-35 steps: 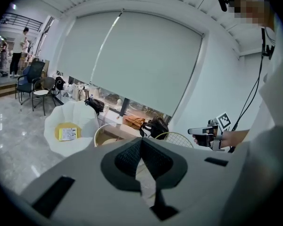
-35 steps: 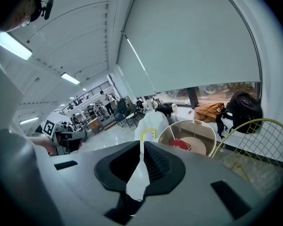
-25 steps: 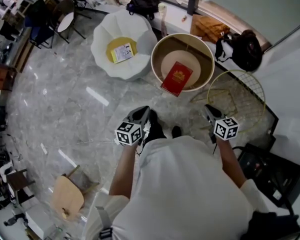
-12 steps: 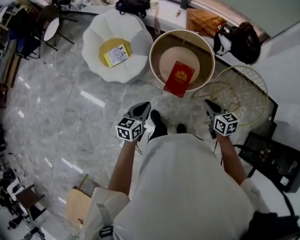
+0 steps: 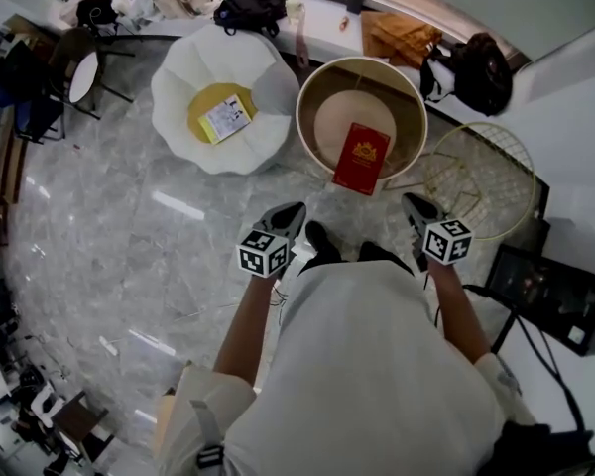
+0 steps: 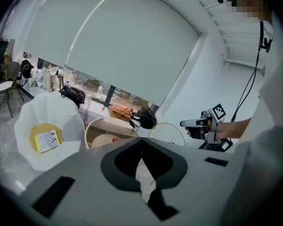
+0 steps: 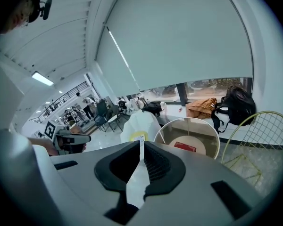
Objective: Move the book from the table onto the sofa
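A red book (image 5: 362, 157) lies on the round, high-rimmed table (image 5: 300, 117), near its front edge. Left of the table stands the white petal-shaped sofa (image 5: 178, 142) with a yellow cushion (image 5: 203, 105) and a leaflet on it. My left gripper (image 5: 293, 212) and right gripper (image 5: 411, 204) are held in front of my body, short of the table, both shut and empty. The right gripper view looks past the shut jaws (image 7: 141, 142) at the book (image 7: 182, 146). In the left gripper view the jaws (image 6: 142, 142) are shut, and the table (image 6: 101, 125) lies beyond.
A gold wire basket table (image 5: 476, 177) stands right of the round table. A black backpack (image 5: 473, 72) and a brown bag (image 5: 402, 36) rest on the window ledge behind. A black case (image 5: 550, 291) lies on the floor at right. Chairs (image 5: 74, 67) stand far left.
I have stepped toward the round table with both grippers carried forward. The book and the sofa have stayed in place. Both grippers stayed shut.
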